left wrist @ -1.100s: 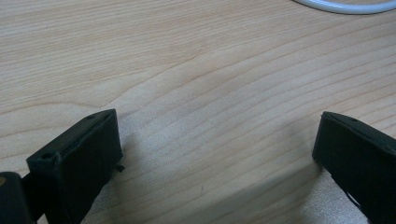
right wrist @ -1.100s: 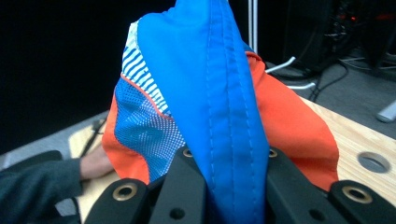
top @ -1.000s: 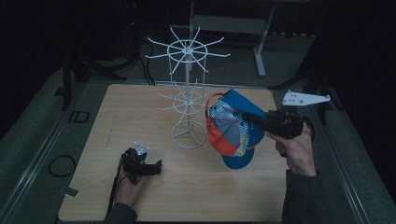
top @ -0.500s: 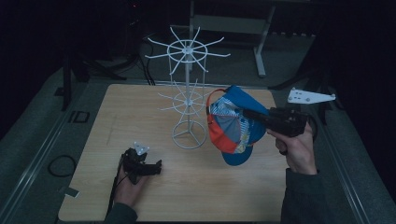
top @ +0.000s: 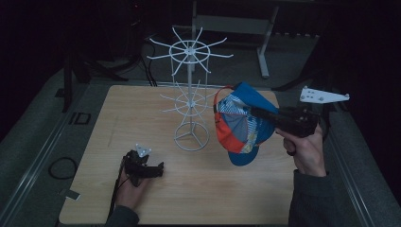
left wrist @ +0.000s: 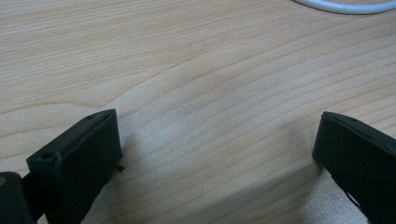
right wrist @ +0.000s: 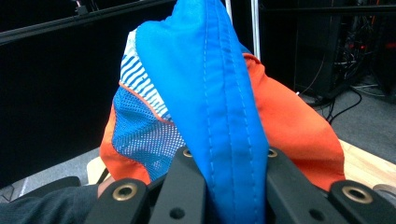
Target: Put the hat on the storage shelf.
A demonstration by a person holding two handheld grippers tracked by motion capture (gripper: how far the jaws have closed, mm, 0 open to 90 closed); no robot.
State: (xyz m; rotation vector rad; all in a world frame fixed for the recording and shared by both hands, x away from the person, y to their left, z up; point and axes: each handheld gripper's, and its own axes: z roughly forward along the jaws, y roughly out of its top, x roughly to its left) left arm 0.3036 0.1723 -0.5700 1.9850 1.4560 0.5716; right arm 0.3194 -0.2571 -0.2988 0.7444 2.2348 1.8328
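Observation:
A blue, orange and striped cap [top: 238, 124] hangs in the air to the right of a white wire rack stand [top: 190, 97]. My right gripper [top: 255, 112] is shut on the cap's blue brim [right wrist: 218, 93], which stands up between the jaws of that gripper [right wrist: 228, 161]; the orange and mesh crown [right wrist: 140, 135] falls behind it. The cap is close to the rack's lower ring of arms but apart from it. My left gripper [top: 159, 168] rests low on the wooden table [top: 246, 194] at the front left. Its jaws [left wrist: 215, 154] stand wide open over bare wood.
The rack's round white base [top: 191, 138] stands at the table's middle, and its rim [left wrist: 343, 5] shows just beyond the left gripper. A grey metal frame [top: 38, 156] runs round the table. Dark floor, cables and a table leg [top: 265, 52] lie behind.
The right gripper has lifted the cap slightly and eased it toward the rack. The left gripper has stayed in place on the table.

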